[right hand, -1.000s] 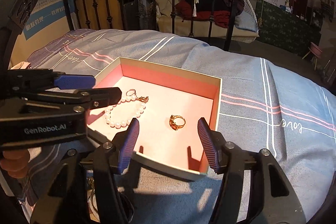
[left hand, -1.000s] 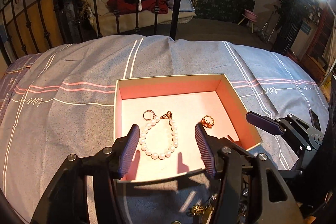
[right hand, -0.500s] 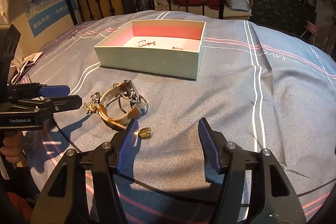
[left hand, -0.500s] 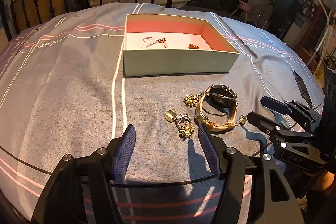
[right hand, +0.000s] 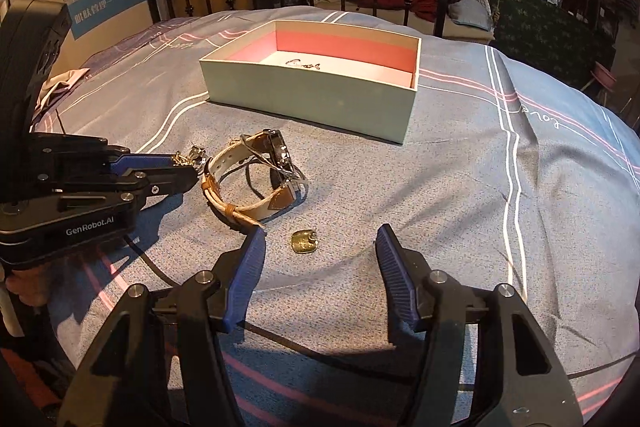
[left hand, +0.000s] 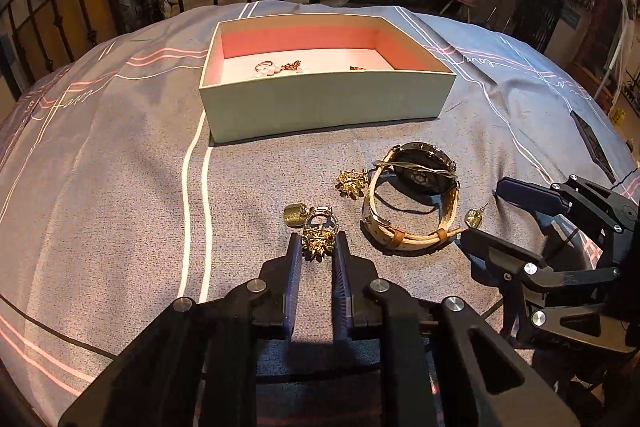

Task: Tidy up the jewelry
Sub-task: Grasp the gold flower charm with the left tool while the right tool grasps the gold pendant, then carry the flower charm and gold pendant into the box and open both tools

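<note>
Down on the speckled grey bedspread (left hand: 120, 187), striped in white and pink, the left gripper (left hand: 317, 247) is pinching a spiky gold flower earring (left hand: 318, 242) between its ribbed blue pads, with a sparkling silver ring (left hand: 320, 221) and a flat gold tag (left hand: 295, 215) lying just beyond it. Half a second ago those pads were standing wide apart above the same cluster; now they are drawn in close on the earring. Beside it, a watch (left hand: 416, 195) with a dark round face and pale leather strap is resting on its side, a second gold flower earring (left hand: 351, 182) touching its strap. The right gripper (right hand: 320, 247) is hovering spread wide, a small squarish gold charm (right hand: 305, 241) lying between its fingertips on the cloth. Farther back, the rectangular cardboard box (left hand: 320, 107), pale outside and pink-lined, is holding a pearl bracelet (left hand: 276, 67) and a small gold ring (left hand: 356, 68).
</note>
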Tool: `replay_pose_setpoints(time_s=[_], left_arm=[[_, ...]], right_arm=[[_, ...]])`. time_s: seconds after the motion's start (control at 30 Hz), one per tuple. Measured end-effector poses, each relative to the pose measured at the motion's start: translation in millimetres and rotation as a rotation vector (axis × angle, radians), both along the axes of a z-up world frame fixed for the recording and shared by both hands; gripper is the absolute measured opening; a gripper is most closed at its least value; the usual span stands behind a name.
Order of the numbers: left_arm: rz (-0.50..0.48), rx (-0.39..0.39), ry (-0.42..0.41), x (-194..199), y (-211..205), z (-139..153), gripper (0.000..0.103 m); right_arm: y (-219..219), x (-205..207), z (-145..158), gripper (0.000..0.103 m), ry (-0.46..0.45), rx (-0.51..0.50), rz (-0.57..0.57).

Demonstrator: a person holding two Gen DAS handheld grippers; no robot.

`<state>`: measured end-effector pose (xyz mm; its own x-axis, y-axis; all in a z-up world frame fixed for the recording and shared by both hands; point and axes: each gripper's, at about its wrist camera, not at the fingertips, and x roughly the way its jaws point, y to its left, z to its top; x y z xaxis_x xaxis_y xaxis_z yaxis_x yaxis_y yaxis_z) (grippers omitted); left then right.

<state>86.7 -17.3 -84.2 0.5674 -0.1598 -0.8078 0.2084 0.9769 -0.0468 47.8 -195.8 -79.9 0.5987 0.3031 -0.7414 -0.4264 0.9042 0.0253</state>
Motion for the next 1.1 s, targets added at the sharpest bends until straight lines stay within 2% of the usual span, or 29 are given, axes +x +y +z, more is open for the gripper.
replay_pose_setpoints(time_s=[0.03,0.2,0.27,0.33,1.1], left_arm=[[-0.003,-0.003,-0.002,0,1,0,0.016],[0.0,-0.064,-0.005,-3,11,2,0.016],[0.005,-0.088,-0.007,-5,15,3,0.016],[0.005,-0.109,-0.004,-7,17,4,0.016],[0.004,-0.144,-0.041,-14,23,20,0.016]], right_arm=[[2,1,-1,0.045,0.005,0.0,0.012],[9,1,-3,0.033,0.012,-0.012,0.052],[10,1,-3,0.021,0.021,0.001,0.067],[12,0,-4,0.017,0.024,0.009,0.071],[1,-2,14,0.015,-0.015,0.074,0.034]])
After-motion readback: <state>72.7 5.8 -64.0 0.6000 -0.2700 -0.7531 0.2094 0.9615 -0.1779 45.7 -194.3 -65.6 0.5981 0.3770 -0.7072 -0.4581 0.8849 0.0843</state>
